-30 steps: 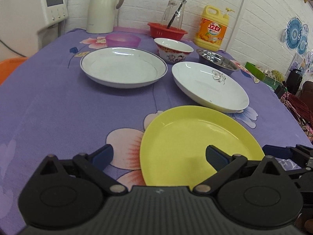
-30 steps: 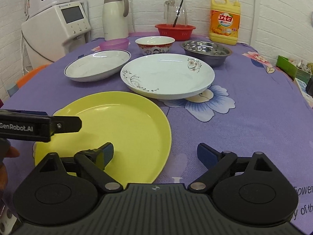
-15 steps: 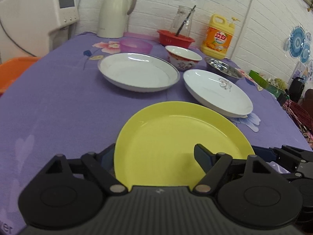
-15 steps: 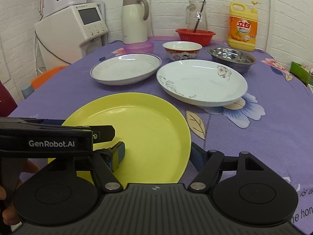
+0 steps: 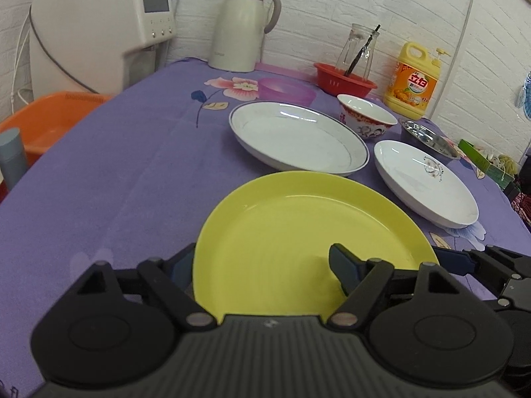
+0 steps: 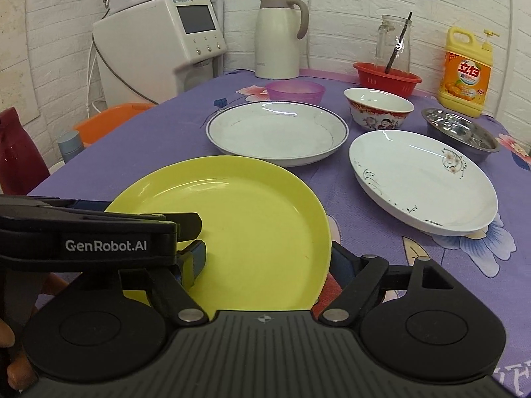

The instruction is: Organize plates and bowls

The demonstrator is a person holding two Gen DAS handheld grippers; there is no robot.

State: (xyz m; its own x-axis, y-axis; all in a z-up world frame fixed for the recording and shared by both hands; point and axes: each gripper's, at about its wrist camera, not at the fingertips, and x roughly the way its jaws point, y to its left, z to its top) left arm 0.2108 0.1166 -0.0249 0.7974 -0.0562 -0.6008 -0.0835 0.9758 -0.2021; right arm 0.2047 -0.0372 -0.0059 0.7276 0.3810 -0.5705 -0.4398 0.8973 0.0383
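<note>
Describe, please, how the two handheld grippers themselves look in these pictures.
Both the left gripper and the right gripper are matte black, with a ribbed body, two round discs, silver pivot pins and angled linkage arms ending in dark blue pads. The left one's side carries white GenRobot.AI lettering. No cables show.

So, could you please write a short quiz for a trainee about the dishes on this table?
1. The plate nearest both cameras is: A yellow, B red, C steel.
2. True or false: the patterned bowl sits inside the steel bowl.
3. How many white plates lie on the purple tablecloth?

Key:
1. A.
2. False: the patterned bowl stands on the cloth by itself, apart from the steel bowl.
3. Two.
</note>
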